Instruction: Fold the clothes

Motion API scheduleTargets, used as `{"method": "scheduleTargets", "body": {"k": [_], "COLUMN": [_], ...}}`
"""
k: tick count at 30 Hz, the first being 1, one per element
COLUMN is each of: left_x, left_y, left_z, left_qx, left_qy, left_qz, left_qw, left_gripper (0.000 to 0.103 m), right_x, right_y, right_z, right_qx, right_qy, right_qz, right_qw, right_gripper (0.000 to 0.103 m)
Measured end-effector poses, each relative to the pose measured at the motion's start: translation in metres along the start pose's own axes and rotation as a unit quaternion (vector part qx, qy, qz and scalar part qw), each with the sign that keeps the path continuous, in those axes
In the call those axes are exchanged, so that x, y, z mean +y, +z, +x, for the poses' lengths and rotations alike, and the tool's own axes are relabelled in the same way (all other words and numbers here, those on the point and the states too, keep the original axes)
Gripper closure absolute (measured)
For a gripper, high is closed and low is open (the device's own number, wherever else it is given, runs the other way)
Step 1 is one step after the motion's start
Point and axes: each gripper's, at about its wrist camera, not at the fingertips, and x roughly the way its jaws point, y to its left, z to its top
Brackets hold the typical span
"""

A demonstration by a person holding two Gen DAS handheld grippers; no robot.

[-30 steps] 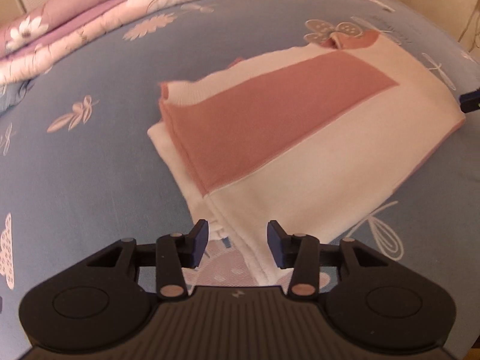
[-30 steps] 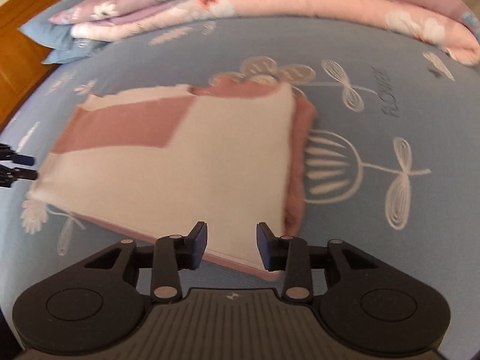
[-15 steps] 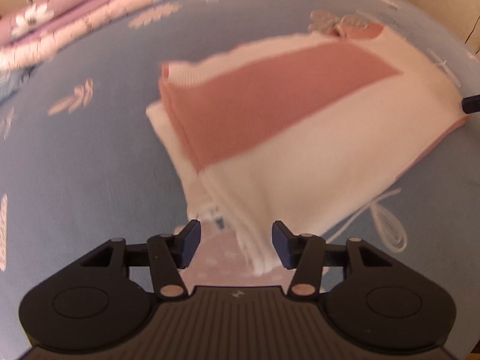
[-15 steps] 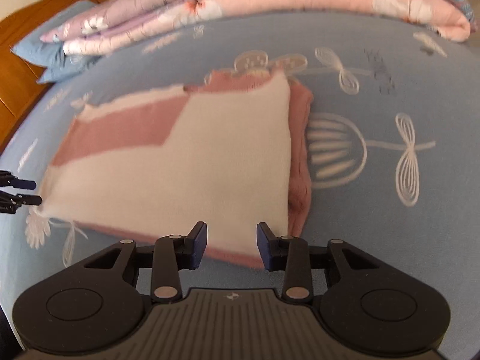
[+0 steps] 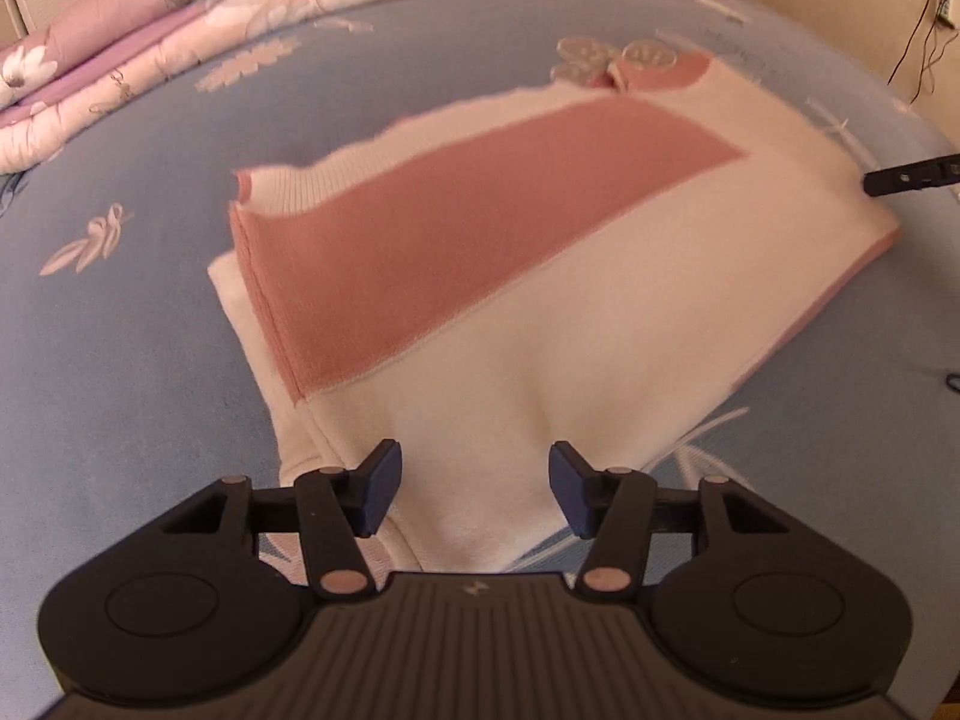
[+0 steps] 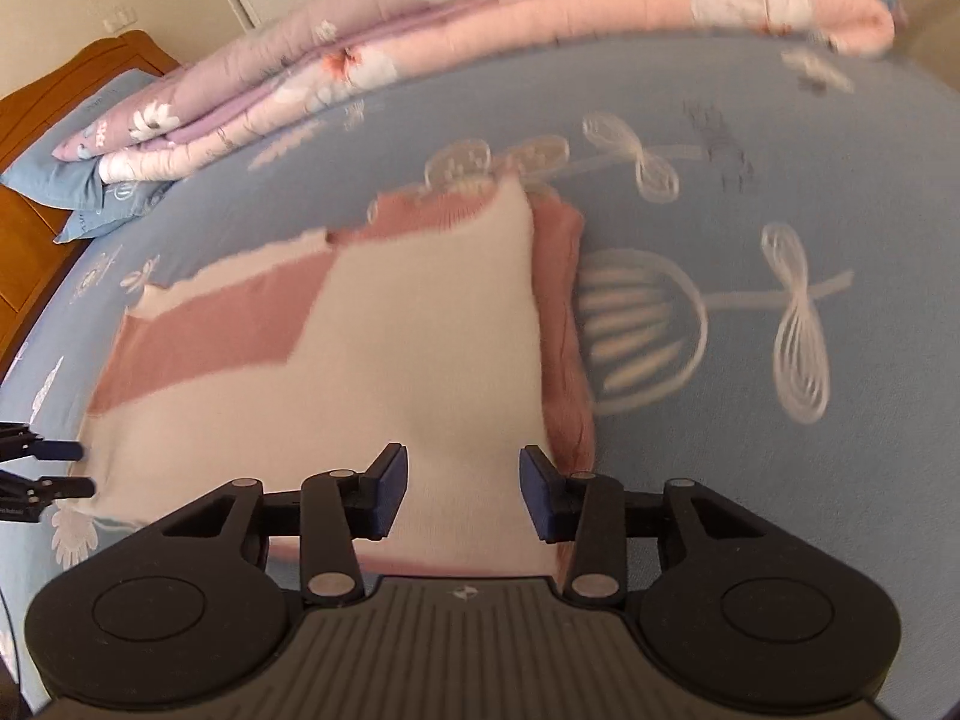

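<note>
Here the folded sweater (image 5: 600, 324), cream with a dusty-pink panel, lies flat on the blue floral bedsheet (image 5: 120, 390), roughly mid-bed, its long axis running from the near-left corner up toward the far right in the left wrist view. Both claws sit at its near edge, one at each near corner, so neither hand is clearly nearer; the garment lies straight ahead of and below each.

Left gripper (image 5: 477, 489): jaws opening, cream cloth lying in the gap, pads not pressing on it. The near-left corner shows stacked layers at the hem.

Right gripper (image 6: 463, 492): jaws opening too, over the near-right corner; cream layer between them, pink underlayer (image 6: 564, 330) peeking out along the right edge. No pinch visible.

Judgement: the cloth looks just released or about to be re-gripped along this near edge; the coming move likely turns on both claws taking the same edge and carrying it toward the far one.

Around: rolled pink-and-lilac quilt (image 6: 540, 36) along the far edge of the bed, well apart. Blue pillow (image 6: 90, 180) and wooden headboard (image 6: 24, 180) at the far left. Nothing stands on the sheet between claws and sweater.
</note>
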Motion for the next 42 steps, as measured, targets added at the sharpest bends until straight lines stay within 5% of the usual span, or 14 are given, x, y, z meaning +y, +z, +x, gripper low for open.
{"method": "scheduleTargets", "body": {"k": [5, 14, 23, 25, 26, 27, 31, 34, 38, 41, 42], "left_x": [-0.029, -0.085, -0.081, -0.081, -0.081, -0.082, -0.083, -0.082, -0.08, -0.074, -0.069], "left_y": [-0.013, -0.034, -0.043, -0.043, -0.043, -0.043, -0.042, -0.04, -0.034, -0.025, -0.019], "left_z": [-0.002, 0.012, 0.021, 0.021, 0.021, 0.021, 0.023, 0.023, 0.014, 0.0, -0.003], "left_qx": [0.03, 0.036, 0.05, 0.051, 0.051, 0.052, 0.054, 0.055, 0.042, 0.017, 0.006], "left_qy": [-0.01, -0.06, -0.064, -0.063, -0.063, -0.063, -0.065, -0.068, -0.063, -0.049, -0.038], "left_qz": [0.026, 0.085, 0.077, 0.077, 0.079, 0.081, 0.082, 0.077, 0.081, 0.091, 0.088], "left_qw": [0.9992, 0.9939, 0.9938, 0.9937, 0.9935, 0.9934, 0.993, 0.9932, 0.9938, 0.9945, 0.9954], "left_gripper": [0.047, 0.045, 0.045, 0.045, 0.045, 0.045, 0.045, 0.045, 0.045, 0.044, 0.044], "right_x": [-0.011, -0.007, -0.012, -0.014, -0.014, -0.014, -0.017, -0.022, -0.013, -0.005, -0.001], "right_y": [0.039, 0.082, 0.095, 0.092, 0.09, 0.089, 0.086, 0.081, 0.08, 0.077, 0.076], "right_z": [0.009, 0.061, 0.089, 0.093, 0.094, 0.091, 0.079, 0.096, 0.083, 0.057, 0.054], "right_qx": [-0.03, -0.014, 0.005, 0.011, 0.01, 0.003, -0.028, 0.009, -0.016, -0.059, -0.053], "right_qy": [-0.011, -0.035, -0.035, -0.031, -0.031, -0.033, -0.04, -0.059, -0.063, -0.035, -0.009], "right_qz": [0.008, -0.018, -0.004, 0.003, 0.005, 0.005, 0.025, 0.026, 0.024, 0.026, 0.024], "right_qw": [0.999, 0.999, 0.999, 0.999, 0.999, 0.999, 0.999, 0.998, 0.998, 0.997, 0.998], "right_gripper": [0.057, 0.056, 0.057, 0.076, 0.094, 0.095, 0.095, 0.093, 0.069, 0.071, 0.084]}}
